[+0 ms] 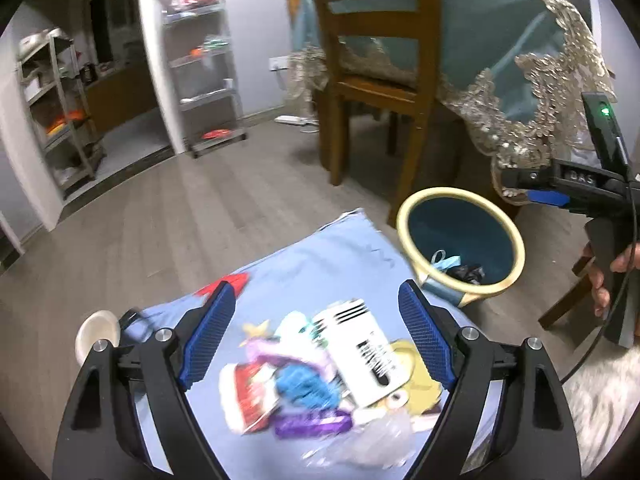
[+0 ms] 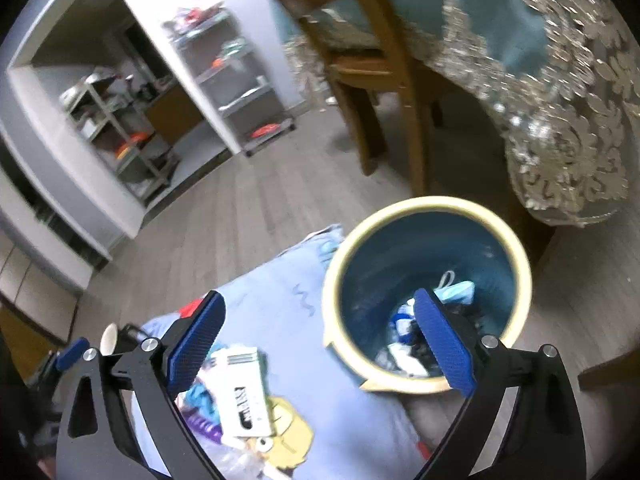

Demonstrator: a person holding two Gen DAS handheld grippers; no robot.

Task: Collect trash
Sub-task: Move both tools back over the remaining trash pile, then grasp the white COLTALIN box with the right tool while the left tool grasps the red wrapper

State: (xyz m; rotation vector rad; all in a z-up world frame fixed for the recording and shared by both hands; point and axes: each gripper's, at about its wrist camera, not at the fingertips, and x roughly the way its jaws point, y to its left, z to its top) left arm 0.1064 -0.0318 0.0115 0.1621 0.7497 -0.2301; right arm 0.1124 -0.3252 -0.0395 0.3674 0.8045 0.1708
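- The trash pile (a white printed box, a red-and-white packet, a purple wrapper, blue crumpled scraps and clear film) lay heaped on a pale blue cartoon-print cloth spread on the floor, just beside the bin.
- The bin, teal inside with a cream rim, already held some pieces, a blue face mask among them.
- The left claw hung over the pile with its jaws apart and nothing between them.
- The right claw was likewise spread wide and empty, one finger in front of the bin's mouth, the other toward the pile.
- Likely risks: the loose, overlapping heap could make a pinch catch the cloth or drag a neighbouring piece along; thin film could slip from the pads; a piece let go off-centre might strike the rim and fall outside.
- Beyond the bin stood a wooden chair and a desk under a teal cloth with gold lace; metal shelving stood farther off across the grey plank floor.
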